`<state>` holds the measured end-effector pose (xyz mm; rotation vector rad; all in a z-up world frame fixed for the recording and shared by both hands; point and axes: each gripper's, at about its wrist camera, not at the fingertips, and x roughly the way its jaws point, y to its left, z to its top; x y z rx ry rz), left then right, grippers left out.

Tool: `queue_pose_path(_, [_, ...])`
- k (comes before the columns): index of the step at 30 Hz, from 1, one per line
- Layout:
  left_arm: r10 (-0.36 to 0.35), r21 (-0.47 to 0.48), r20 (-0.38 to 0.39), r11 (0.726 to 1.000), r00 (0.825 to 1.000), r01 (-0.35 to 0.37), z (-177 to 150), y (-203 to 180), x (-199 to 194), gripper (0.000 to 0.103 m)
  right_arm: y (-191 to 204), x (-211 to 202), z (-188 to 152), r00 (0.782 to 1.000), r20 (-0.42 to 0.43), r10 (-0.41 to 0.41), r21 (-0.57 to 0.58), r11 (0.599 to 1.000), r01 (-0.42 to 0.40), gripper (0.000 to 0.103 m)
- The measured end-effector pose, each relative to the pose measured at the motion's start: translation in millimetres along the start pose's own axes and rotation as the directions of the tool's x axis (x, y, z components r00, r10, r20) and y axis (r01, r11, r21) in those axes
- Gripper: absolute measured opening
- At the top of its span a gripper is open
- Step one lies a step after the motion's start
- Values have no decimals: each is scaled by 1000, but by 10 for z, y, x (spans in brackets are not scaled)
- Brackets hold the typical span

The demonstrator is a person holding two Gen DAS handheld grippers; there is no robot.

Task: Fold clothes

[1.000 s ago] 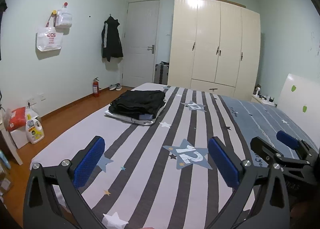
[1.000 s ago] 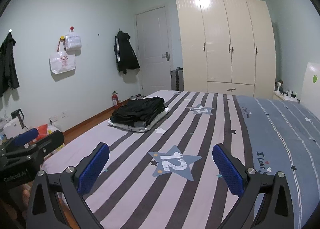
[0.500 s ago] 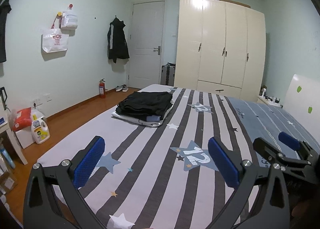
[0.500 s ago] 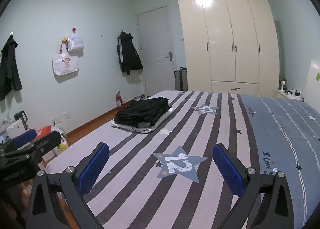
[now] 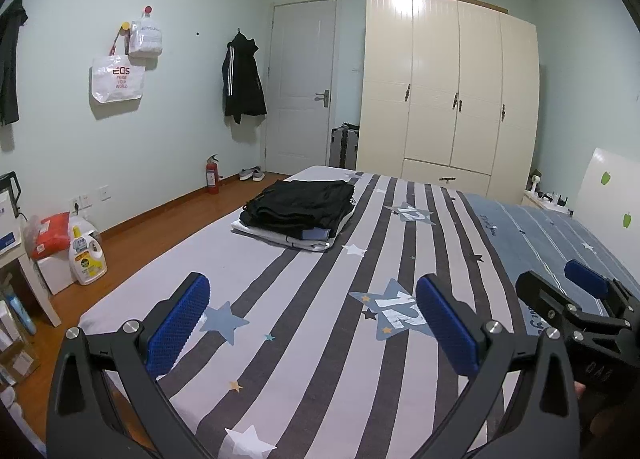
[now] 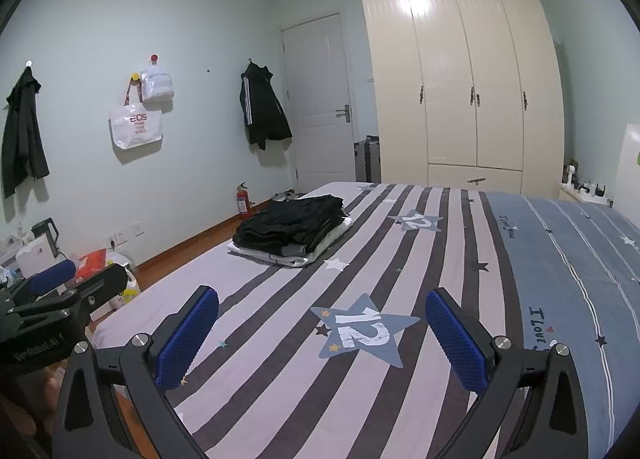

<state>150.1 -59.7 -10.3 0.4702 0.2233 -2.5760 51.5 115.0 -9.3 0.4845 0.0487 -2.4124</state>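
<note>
**Blue-padded grippers lifting back from a finished stack**

Item: left gripper (image 5: 312,323) and right gripper (image 6: 322,335), both hanging over the near edge of the bed (image 5: 400,379), jaws spread wide, gripping nothing.

Change: over the last second both views are rising and levelling, the floor beside the bed's left edge taking up less of the frame and more wall and ceiling coming in. The grippers are pulling up and away, not descending.

Item: folded clothes (image 5: 298,215), a neat pile, dark garments lying over pale ones, resting toward the far left corner of the bed, well apart from both grippers.

Reading: no loose garment is showing on the striped cover. The folding is likely complete, or the person is pausing before fetching another piece.
</note>
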Motion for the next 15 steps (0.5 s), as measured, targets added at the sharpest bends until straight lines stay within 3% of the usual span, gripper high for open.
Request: queue_pose_path(15, [-5, -1, 9, 1000, 1000, 5, -8, 30, 1, 102, 33, 5, 2, 1000, 5, 5, 2, 1000, -5, 102])
